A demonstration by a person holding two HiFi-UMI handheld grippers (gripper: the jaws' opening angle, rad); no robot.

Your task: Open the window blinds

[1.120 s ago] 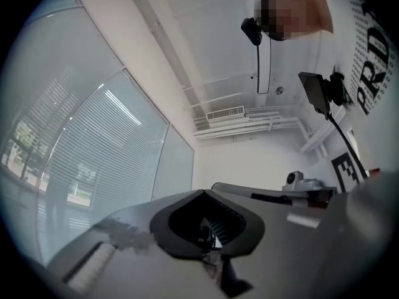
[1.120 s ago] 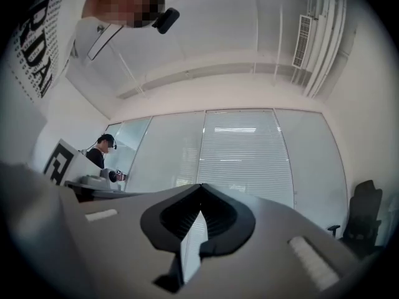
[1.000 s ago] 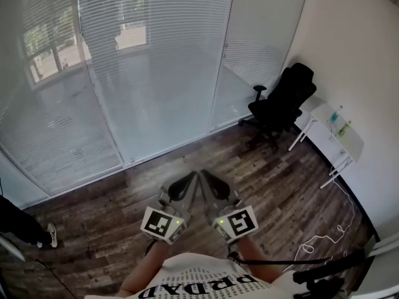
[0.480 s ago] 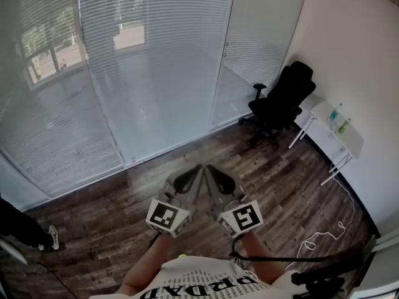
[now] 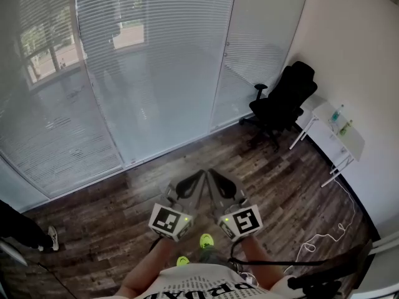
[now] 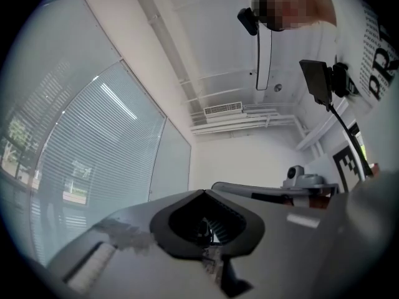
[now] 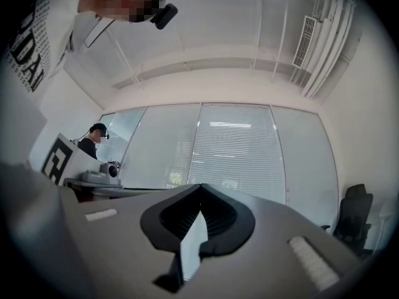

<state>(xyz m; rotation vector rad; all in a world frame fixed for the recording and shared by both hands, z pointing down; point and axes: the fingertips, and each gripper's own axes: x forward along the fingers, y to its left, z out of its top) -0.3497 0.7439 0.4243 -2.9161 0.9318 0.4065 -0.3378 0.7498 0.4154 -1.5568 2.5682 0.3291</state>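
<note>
Head view: blinds [image 5: 156,61] down, slats level, panels tall, upright. Left gripper [image 5: 198,175], right gripper [image 5: 212,174]: jaws together, empty, aimed toward blinds.

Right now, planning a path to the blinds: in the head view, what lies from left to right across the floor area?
bystander's shoe → left claw → right claw → black office chair → white table
</note>
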